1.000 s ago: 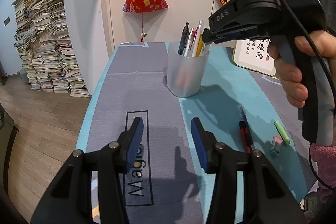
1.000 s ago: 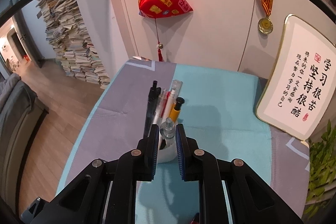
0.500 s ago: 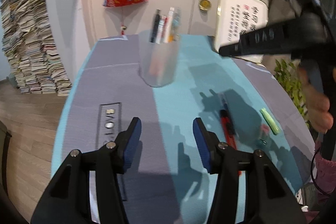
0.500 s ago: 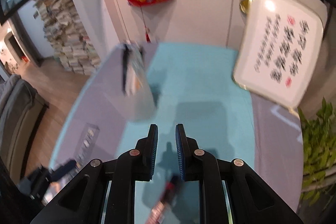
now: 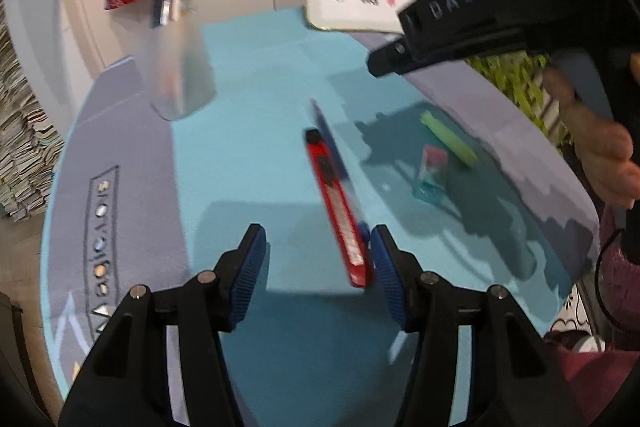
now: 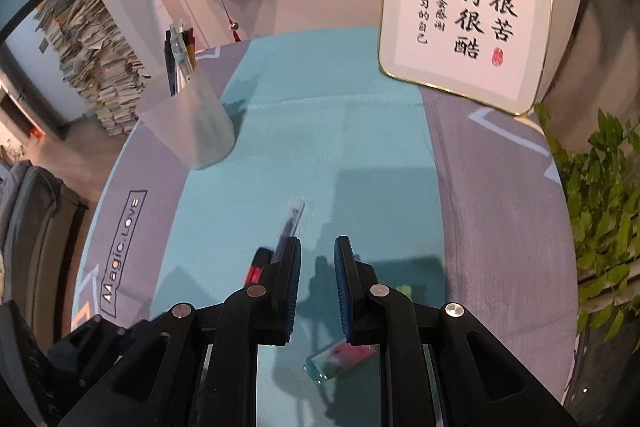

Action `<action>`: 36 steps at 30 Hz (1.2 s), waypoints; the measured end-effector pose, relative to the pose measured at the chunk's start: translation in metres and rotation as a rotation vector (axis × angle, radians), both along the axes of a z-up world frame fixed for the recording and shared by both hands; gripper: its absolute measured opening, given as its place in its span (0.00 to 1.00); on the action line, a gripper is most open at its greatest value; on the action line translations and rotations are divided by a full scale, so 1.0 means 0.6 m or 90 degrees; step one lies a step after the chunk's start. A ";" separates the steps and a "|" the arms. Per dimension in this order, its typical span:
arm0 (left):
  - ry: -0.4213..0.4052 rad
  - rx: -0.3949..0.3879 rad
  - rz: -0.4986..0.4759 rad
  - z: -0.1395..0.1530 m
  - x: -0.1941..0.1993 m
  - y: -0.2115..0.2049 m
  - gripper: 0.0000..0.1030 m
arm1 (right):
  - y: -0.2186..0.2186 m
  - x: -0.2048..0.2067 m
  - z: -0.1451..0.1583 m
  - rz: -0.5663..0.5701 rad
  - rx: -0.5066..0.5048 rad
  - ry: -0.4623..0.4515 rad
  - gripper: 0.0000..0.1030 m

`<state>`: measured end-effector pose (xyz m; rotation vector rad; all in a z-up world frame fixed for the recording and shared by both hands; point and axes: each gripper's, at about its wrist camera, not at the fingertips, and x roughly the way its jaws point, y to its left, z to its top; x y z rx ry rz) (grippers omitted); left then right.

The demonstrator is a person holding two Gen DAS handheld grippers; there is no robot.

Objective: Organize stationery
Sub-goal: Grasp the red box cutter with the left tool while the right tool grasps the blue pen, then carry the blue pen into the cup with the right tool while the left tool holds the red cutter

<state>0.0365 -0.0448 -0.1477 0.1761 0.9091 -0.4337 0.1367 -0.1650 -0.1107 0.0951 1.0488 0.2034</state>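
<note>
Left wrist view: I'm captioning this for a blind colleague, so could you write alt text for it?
The open left gripper hangs over a teal and grey table mat, its right finger beside a red utility knife lying next to a blue pen. Further right lie an eraser and a green highlighter, with the right gripper above them. A blurred pen cup stands behind.

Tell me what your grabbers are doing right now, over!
Left gripper open, empty, low over red utility knife. Right gripper nearly closed, empty. Pen cup upright, far side. Nothing blocking.
</note>
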 end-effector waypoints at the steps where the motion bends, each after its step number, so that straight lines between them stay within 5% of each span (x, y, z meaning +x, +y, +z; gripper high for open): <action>1: 0.002 0.004 -0.003 -0.001 0.000 -0.004 0.51 | -0.001 -0.002 -0.002 0.000 0.003 0.002 0.16; 8: 0.032 0.031 0.010 -0.021 0.008 -0.001 0.47 | -0.010 -0.017 -0.008 -0.002 0.022 0.003 0.16; 10: 0.034 0.033 0.014 -0.018 0.013 0.002 0.21 | -0.013 -0.017 -0.009 -0.005 0.027 0.005 0.16; 12: 0.038 0.032 0.028 -0.018 0.020 0.007 0.12 | -0.014 -0.016 -0.011 -0.007 0.030 0.008 0.16; 24: 0.040 0.046 0.068 -0.016 0.016 0.040 0.11 | 0.014 0.004 -0.033 0.008 0.050 0.045 0.17; 28: 0.038 0.046 0.076 -0.017 0.010 0.057 0.14 | 0.037 0.031 -0.041 0.005 0.036 0.059 0.37; 36: 0.019 0.054 0.065 -0.013 0.034 0.039 0.27 | 0.070 0.082 -0.060 -0.026 -0.012 0.092 0.37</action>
